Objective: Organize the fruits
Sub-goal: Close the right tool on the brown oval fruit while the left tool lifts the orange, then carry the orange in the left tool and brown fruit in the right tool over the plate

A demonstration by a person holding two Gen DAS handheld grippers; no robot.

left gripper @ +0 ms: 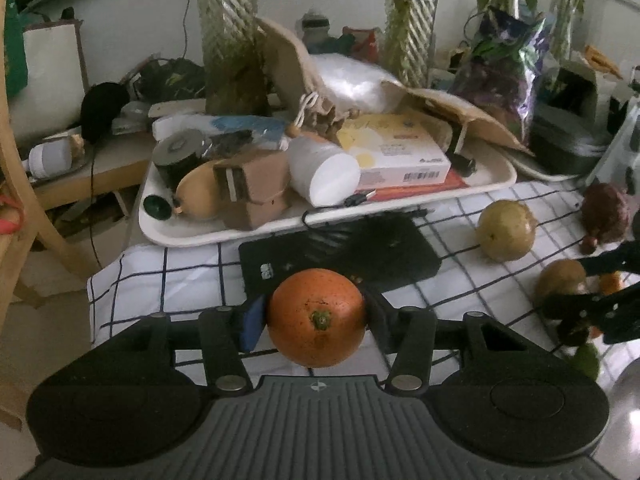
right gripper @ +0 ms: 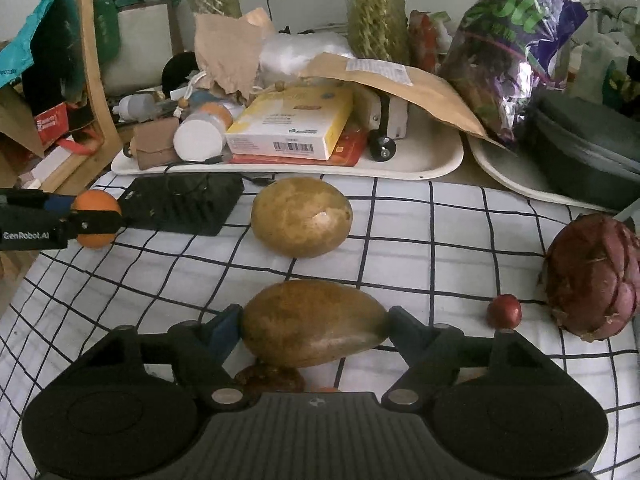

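Meanwhile, left tongs (left gripper: 316, 316) clamp an orange (left gripper: 317, 317), right tongs (right gripper: 314, 330) clamp a brown mango (right gripper: 314, 328), another mango (right gripper: 302, 217) at twelve o'clock.

Checked cloth (right gripper: 400, 248), 1 tan fruit (right gripper: 302, 217), dragon fruit (right gripper: 592, 276), small red fruit (right gripper: 504, 311), black pad (right gripper: 184, 206); white tray (right gripper: 432, 160) behind

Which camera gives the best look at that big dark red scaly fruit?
The right wrist view. There the red fruit lies whole on the checked cloth, its scales plain to see, with a small red fruit beside it. In the left wrist view it sits dim and small at the right edge.
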